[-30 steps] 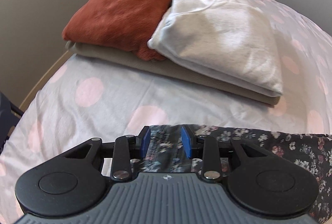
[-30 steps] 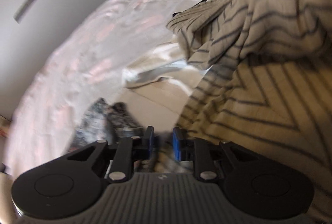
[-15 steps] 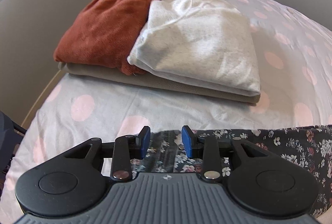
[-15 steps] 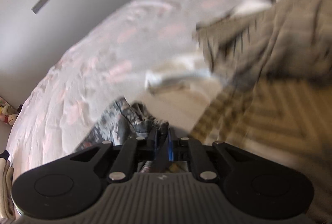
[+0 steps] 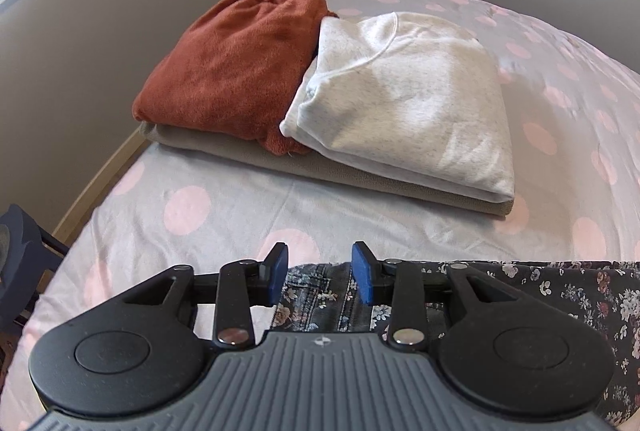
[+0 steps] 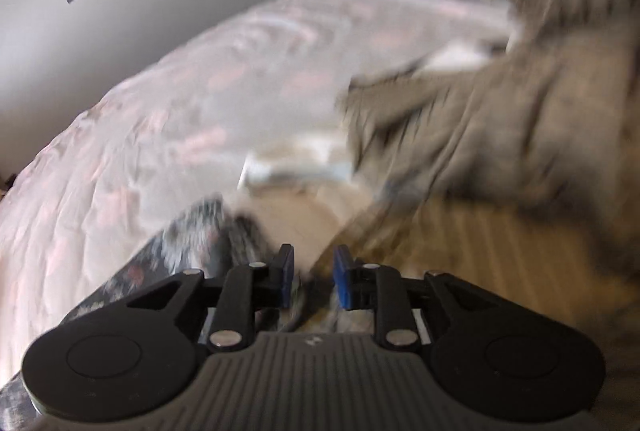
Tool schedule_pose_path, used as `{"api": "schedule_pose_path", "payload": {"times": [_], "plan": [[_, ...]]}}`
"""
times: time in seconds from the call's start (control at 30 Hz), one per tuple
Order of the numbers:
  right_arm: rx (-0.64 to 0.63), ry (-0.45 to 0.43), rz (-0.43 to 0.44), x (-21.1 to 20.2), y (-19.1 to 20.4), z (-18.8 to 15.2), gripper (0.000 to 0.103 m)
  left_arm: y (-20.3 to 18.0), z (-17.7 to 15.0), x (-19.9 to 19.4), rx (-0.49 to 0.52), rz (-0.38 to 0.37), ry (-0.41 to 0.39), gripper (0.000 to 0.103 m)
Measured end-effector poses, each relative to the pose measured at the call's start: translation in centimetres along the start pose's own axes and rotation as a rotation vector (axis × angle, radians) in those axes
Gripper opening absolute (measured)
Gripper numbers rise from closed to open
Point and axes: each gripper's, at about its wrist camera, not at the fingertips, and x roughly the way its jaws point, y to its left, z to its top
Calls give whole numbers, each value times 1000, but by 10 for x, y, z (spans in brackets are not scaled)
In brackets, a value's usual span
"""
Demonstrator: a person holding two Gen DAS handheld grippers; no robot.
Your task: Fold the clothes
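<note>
A dark floral garment (image 5: 540, 291) lies flat along the near edge of the bed. My left gripper (image 5: 319, 273) is open just above its left end, blue pads either side of a denim-like seam, not gripping. In the blurred right wrist view the same floral garment (image 6: 192, 231) runs to the lower left. My right gripper (image 6: 313, 277) is open over its end, beside a striped beige garment (image 6: 500, 151) heaped on the right.
A stack of folded clothes sits at the far left of the bed: a rust fleece (image 5: 240, 63) and a white sweatshirt (image 5: 408, 99) on a grey-beige layer (image 5: 360, 179). The polka-dot bedsheet (image 5: 200, 207) covers the bed. A dark chair (image 5: 20, 231) stands at the left edge.
My right gripper closed about half a second ago and has opened again while moving. My left gripper stayed open and rose slightly, with the folded stack now farther off.
</note>
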Motion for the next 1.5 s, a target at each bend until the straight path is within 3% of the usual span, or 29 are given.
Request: {"api": "schedule_pose_path", "payload": {"times": [0.1, 0.3, 0.33, 0.37, 0.5, 0.63, 0.7, 0.73, 0.8, 0.87, 0.93, 1.07, 1.23, 1.43, 1.5], "plan": [[81, 41, 92, 5, -9, 7, 30, -7, -7, 13, 15, -5, 47, 37], [77, 94, 71, 30, 7, -1, 32, -22, -21, 39, 56, -14, 143, 37], [77, 78, 67, 28, 8, -2, 12, -23, -23, 41, 63, -14, 153, 37], [71, 60, 66, 25, 9, -3, 3, -24, -26, 43, 70, -14, 163, 37], [38, 3, 46, 9, 9, -1, 0, -23, -30, 46, 76, -9, 180, 37], [62, 10, 72, 4, -1, 7, 1, -18, -32, 52, 51, -13, 196, 37], [63, 38, 95, 8, 0, 9, 12, -19, -33, 56, 48, -15, 206, 38], [64, 57, 103, 13, 1, 8, 32, -20, -35, 59, 51, -21, 218, 40], [55, 82, 111, 23, 4, 7, 48, -23, -38, 65, 60, -36, 247, 42], [42, 107, 102, 34, 8, 4, 43, -26, -42, 71, 76, -40, 271, 42], [40, 129, 99, 42, 11, 1, 22, -30, -47, 76, 92, -43, 294, 42], [-7, 75, 89, 30, 18, -2, 12, -31, -50, 83, 87, -45, 305, 44], [-30, 20, 34, 13, 14, 1, 10, -33, -48, 88, 90, -53, 298, 46], [-30, 68, -18, 34, 12, -4, 10, -39, -44, 91, 106, -41, 289, 46], [-33, 81, -37, 38, 12, -5, 17, -42, -42, 88, 129, -34, 287, 44]]}}
